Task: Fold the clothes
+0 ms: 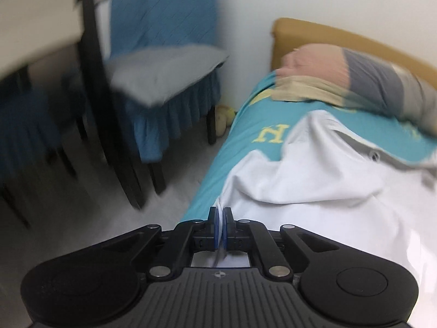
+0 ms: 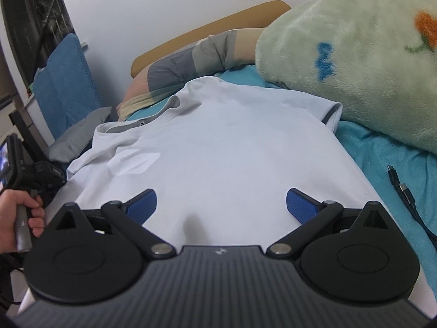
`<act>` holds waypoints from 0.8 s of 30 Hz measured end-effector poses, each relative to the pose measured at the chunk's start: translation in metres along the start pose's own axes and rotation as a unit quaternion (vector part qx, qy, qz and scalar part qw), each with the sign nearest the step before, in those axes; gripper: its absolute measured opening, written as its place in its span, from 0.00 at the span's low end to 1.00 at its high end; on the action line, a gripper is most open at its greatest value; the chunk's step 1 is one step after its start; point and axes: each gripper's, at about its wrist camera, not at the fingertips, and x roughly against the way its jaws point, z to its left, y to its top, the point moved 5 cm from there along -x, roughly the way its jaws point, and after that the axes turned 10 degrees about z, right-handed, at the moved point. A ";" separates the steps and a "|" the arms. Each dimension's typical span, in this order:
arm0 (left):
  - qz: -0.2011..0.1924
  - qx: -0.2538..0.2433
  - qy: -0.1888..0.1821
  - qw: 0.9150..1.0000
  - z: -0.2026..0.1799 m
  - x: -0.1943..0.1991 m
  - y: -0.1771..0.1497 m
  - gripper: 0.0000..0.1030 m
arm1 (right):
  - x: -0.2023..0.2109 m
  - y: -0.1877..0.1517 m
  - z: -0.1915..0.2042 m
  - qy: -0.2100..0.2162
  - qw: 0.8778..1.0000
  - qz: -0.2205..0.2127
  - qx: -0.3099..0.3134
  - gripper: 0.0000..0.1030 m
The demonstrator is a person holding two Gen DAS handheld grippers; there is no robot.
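Our left gripper (image 1: 220, 225) jaws clench the white T-shirt's (image 2: 232, 150) hem (bed's (image 1: 210, 191) edge); right gripper (image 2: 221, 205) jaws gape above its cloth.

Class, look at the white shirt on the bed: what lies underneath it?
Under the white shirt a turquoise bedsheet shows at its edges, with yellow lettering. Whatever lies beneath the shirt's middle is covered.

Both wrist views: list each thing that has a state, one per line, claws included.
Left claw: shut, white fabric pinched between its blue pads.
Right claw: open wide, above the shirt, nothing gripped.
White shirt: spread on the bed, unfolded, left side bunched.
Black cable: loose on the teal bedsheet, unplugged at the near end.
Green blanket: heaped beside the shirt.
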 end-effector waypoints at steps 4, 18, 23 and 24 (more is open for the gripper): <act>-0.100 -0.130 0.011 0.986 -0.061 0.058 -0.001 0.03 | 0.008 0.005 -0.007 -0.013 1.000 -0.015 -0.002 1.00; -0.057 -0.291 -0.118 0.948 -0.173 0.099 -0.078 0.31 | 0.011 0.011 -0.042 -0.041 0.998 -0.029 -0.049 1.00; -0.088 -0.240 -0.138 0.957 -0.126 0.126 -0.069 0.67 | 0.006 0.010 -0.042 -0.038 0.998 -0.022 -0.050 1.00; -0.092 -0.232 -0.137 0.958 -0.120 0.126 -0.067 0.72 | 0.006 0.010 -0.041 -0.037 0.998 -0.022 -0.049 1.00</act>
